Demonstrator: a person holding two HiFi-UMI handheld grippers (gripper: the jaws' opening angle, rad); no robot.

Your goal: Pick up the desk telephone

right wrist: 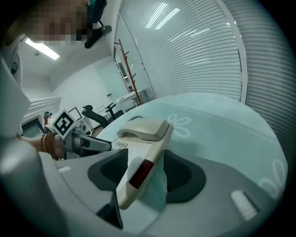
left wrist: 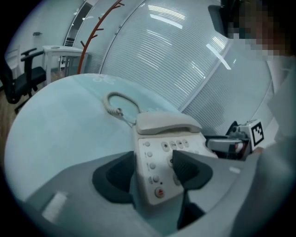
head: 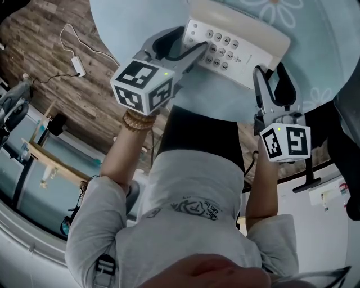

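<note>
Cream plastic desk telephone [head: 236,45] lies at twelve o'clock on the pale-blue round table [head: 320,50] — left gripper [head: 191,40] and right gripper [head: 270,74], both spread, straddle its nine- and four-o'clock edges unpinched.

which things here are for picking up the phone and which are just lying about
Job: phone, its handset, left gripper, right gripper, table.
Lying about: coat stand, office chair, white adapter on the floor.

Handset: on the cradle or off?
On the cradle. The handset lies flat across the top of the desk telephone, its coiled cord trailing on the table.
</note>
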